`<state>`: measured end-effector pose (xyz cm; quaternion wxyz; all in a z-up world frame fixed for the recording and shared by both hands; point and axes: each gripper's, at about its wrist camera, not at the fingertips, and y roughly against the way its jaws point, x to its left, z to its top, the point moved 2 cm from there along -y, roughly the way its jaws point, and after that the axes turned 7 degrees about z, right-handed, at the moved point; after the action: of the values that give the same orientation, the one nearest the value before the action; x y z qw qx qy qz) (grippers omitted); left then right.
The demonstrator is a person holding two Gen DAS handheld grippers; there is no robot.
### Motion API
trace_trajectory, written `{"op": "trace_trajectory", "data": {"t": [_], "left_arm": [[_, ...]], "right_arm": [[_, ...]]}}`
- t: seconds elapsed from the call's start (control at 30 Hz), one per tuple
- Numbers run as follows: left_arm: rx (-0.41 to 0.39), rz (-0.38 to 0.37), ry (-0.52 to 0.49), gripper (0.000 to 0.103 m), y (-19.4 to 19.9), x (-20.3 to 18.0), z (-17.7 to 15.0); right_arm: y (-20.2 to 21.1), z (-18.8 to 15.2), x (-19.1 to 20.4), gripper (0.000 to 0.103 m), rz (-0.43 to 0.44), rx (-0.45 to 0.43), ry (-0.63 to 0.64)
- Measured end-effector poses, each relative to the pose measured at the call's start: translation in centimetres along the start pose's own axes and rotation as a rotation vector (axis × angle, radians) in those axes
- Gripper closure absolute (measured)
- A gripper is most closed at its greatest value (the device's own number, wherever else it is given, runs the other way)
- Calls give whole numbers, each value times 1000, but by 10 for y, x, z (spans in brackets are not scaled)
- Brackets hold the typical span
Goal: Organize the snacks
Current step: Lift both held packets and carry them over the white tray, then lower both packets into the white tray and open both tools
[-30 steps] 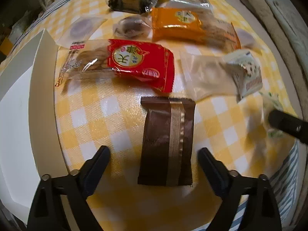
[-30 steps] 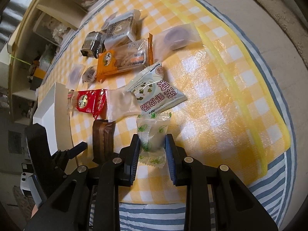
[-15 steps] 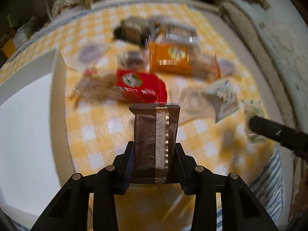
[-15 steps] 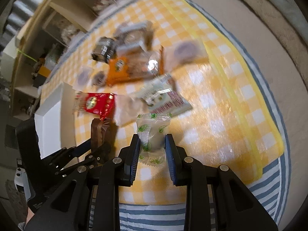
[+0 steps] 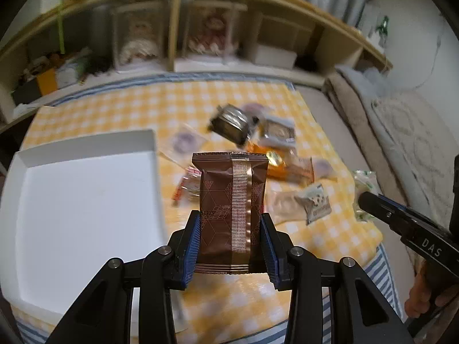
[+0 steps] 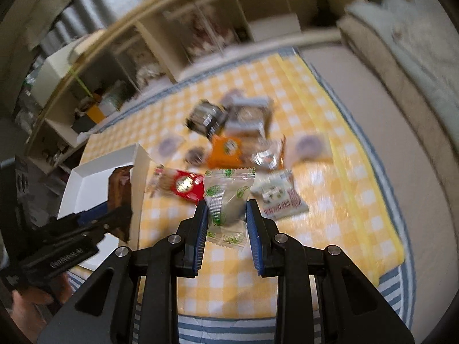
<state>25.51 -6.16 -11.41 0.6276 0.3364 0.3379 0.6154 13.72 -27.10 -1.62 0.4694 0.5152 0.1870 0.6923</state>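
Note:
My left gripper is shut on a brown snack packet with a gold stripe and holds it upright above the yellow checked cloth, beside the white box. In the right wrist view the same packet hangs over the box's near edge. My right gripper is shut on a clear packet printed with green leaves, lifted off the cloth. That packet and the right gripper's finger also show at the right of the left wrist view.
Several snacks lie in a cluster on the cloth: a red packet, an orange one, a white cookie packet and dark wrapped ones. A low wooden shelf runs along the back. A grey rug lies to the right.
The left gripper closed on the brown packet and lifted it off the cloth toward the white box. The right gripper rose with the clear packet. Both views tilted up.

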Motion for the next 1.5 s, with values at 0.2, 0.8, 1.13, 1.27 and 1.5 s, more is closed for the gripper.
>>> {"op": "trace_trajectory", "data": {"t": [0.2,0.8,1.13,1.27,1.5], "left_arm": [[-77,31,42,64,112,4,47],[-210,106,156,63,245,100,10],[-141,172,151,63,244,129,-16],[-57,159,156,63,216,134,-16],[121,94,186,63,158,133,-16]], "right_arm": [[18,3,33,76,48,-86,75],[17,-2,151,76,205,-153,206],[-38,-18,182,76,268,9,160],[-60,-27,189,76,267,68,146],[-98,-42,187,76,267,175,67]]}}
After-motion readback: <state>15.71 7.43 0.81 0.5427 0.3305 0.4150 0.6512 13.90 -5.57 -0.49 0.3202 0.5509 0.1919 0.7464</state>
